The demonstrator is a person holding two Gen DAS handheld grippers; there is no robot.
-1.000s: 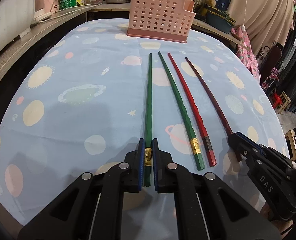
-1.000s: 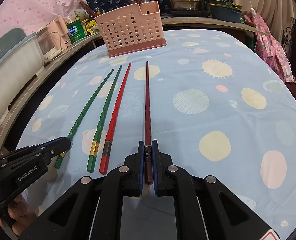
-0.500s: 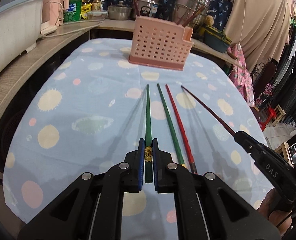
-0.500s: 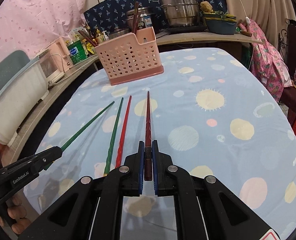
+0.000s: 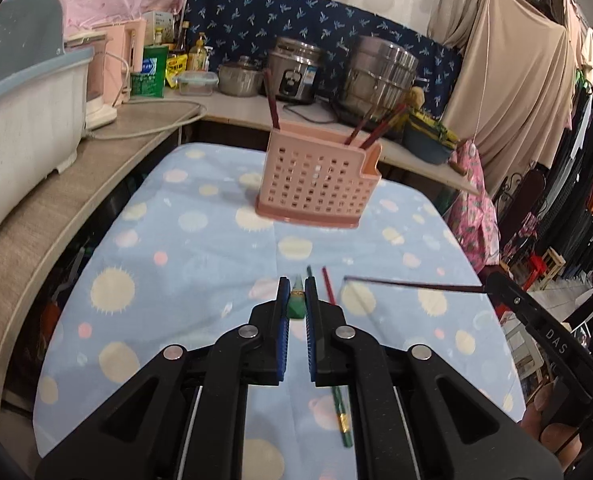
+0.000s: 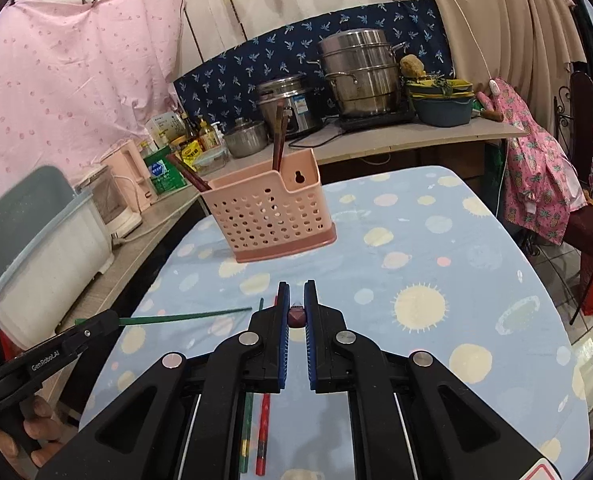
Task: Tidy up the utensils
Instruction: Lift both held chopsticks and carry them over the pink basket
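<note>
Green chopstick [image 5: 296,307] with gold band, pinched in left tool [image 5: 296,300].

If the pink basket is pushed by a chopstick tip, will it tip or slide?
The pink basket probably slides rather than tips: its base is wide. It looks like light, perforated plastic, so even a gentle push may move it on the tablecloth.

Four loose chopsticks counted before the one pink holder [image 5: 316,184]: two green, one [image 5: 296,307] lifted, one [image 5: 341,412] lying; two red, one [image 5: 412,283] lifted, one [image 5: 328,286] lying. Three more stand inside the holder.
</note>
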